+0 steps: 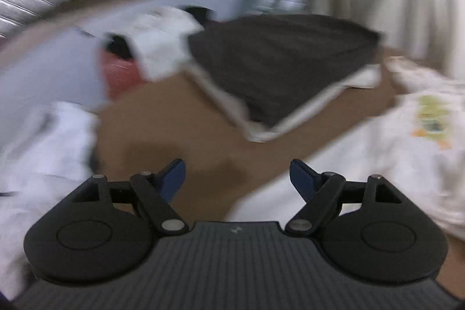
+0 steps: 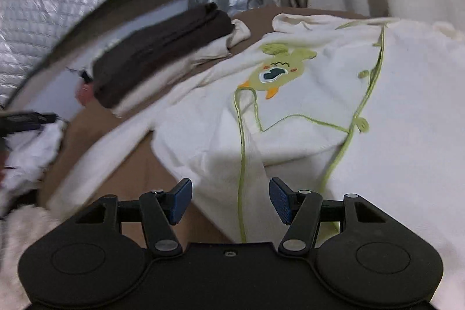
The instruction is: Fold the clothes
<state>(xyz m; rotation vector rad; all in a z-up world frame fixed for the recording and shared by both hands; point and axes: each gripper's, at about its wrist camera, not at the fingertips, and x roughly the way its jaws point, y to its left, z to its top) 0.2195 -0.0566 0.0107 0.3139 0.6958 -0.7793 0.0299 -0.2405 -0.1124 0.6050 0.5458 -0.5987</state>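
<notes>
Left wrist view, blurred: the left gripper [image 1: 237,176] hangs low over the brown bench top [image 1: 180,118], its blue fingers [image 1: 171,179] spread with nothing between them. Ahead lies a folded dark brown garment [image 1: 279,63] stacked on folded white cloth [image 1: 290,118]; crumpled white clothing [image 1: 40,141] sits to the left.

Right wrist view: the right gripper [image 2: 231,201] points forward and slightly down, fingers apart and empty, just over the near edge of a cream fleece top with a green embroidered creature [image 2: 279,71], spread partly flat, one sleeve [image 2: 116,147] trailing left. To fold it well, I judge each gripper should pinch an edge, keep the fabric taut, and align the hems.
</notes>
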